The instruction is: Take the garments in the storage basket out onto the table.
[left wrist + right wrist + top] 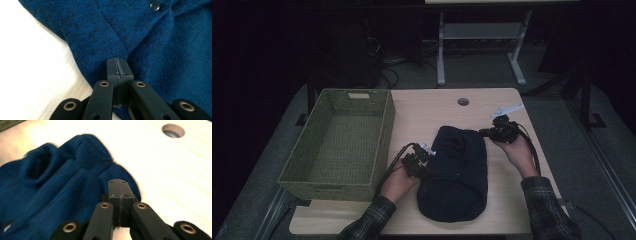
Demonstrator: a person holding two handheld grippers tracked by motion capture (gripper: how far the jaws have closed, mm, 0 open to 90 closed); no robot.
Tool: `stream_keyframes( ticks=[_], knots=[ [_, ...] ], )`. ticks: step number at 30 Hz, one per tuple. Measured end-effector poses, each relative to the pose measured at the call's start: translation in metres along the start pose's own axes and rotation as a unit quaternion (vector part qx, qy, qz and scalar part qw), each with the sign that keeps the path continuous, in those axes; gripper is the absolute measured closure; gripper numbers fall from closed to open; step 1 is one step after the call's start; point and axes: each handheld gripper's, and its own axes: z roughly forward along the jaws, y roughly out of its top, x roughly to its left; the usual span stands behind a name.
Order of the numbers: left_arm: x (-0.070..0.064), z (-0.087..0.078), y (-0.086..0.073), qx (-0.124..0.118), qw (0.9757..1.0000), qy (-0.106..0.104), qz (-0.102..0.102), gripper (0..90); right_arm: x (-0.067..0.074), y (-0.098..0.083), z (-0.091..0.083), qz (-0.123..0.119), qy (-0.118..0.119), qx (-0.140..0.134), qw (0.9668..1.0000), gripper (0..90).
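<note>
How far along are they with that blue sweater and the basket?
Judging by the pictures, the blue sweater already lies bundled on the table. In hand: the left gripper and right gripper are both shut at its edges. Presumably left: moving it into the green basket, which holds nothing yet.

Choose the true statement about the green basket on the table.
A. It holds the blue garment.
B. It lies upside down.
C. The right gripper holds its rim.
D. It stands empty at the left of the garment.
D: the green basket stands upright with nothing inside, left of the blue garment.
</note>
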Motion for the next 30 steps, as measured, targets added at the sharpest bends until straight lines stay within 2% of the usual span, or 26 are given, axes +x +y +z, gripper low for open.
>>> stream_keyframes(
  ticks=[1, 3, 4, 6, 9, 11, 14, 15, 16, 19, 24, 26, 27, 30],
  knots=[
    [0.0, 0.0, 0.0, -0.001, 1.0, 0.001, 0.0, 90.0, -0.004, 0.001, 0.006, 0.008, 0.008, 0.009, 0.9999, 89.7],
    [0.0, 0.0, 0.0, -0.001, 1.0, 0.0, -0.001, 90.0, -0.009, 0.002, 0.017, 0.009, 0.005, 0.021, 0.9997, 89.8],
    [0.0, 0.0, 0.0, -0.001, 1.0, 0.001, -0.001, 90.0, -0.009, 0.002, 0.017, 0.009, 0.005, 0.021, 0.9997, 89.8],
    [-0.001, 0.0, -0.001, -0.003, 1.0, 0.003, -0.001, 90.0, -0.012, 0.001, 0.031, 0.007, 0.009, 0.034, 0.9993, 89.8],
    [-0.001, 0.0, -0.001, -0.003, 1.0, 0.004, 0.0, 90.0, -0.014, -0.004, 0.042, 0.008, 0.009, 0.055, 0.9984, 89.8],
    [-0.001, 0.0, -0.001, -0.002, 1.0, 0.005, 0.0, 90.0, -0.015, -0.005, 0.045, 0.009, 0.011, 0.056, 0.9983, 89.8],
    [-0.002, 0.0, -0.001, -0.002, 1.0, 0.006, -0.001, 90.0, -0.013, -0.005, 0.047, 0.003, 0.004, 0.062, 0.998, 89.9],
    [-0.002, 0.0, -0.001, -0.002, 1.0, 0.007, -0.001, 90.0, -0.011, -0.005, 0.049, -0.002, -0.003, 0.065, 0.9979, 89.9],
    [-0.002, 0.0, 0.0, -0.001, 1.0, 0.01, -0.001, 90.0, -0.01, -0.005, 0.051, -0.014, -0.023, 0.066, 0.9974, 90.0],
    [-0.003, 0.0, 0.0, 0.0, 0.9999, 0.011, -0.002, 90.0, -0.014, -0.005, 0.052, -0.015, -0.046, 0.062, 0.9969, 90.0],
    [-0.003, 0.0, 0.0, 0.001, 0.9999, 0.011, -0.003, 90.0, -0.02, -0.005, 0.054, -0.008, -0.058, 0.047, 0.9972, 90.0],
    [-0.004, 0.001, 0.001, 0.0, 0.9999, 0.011, -0.005, 90.0, -0.02, -0.005, 0.055, -0.008, -0.058, 0.046, 0.9972, 89.9],
    [-0.006, 0.001, 0.002, -0.002, 1.0, 0.008, -0.004, 88.5, -0.021, -0.005, 0.052, 0.006, -0.041, 0.039, 0.9984, 89.7],
    [-0.005, -0.002, 0.005, 0.003, 1.0, 0.008, 0.002, 82.3, -0.022, -0.005, 0.046, 0.013, -0.034, 0.03, 0.9989, 86.1]
  ],
)
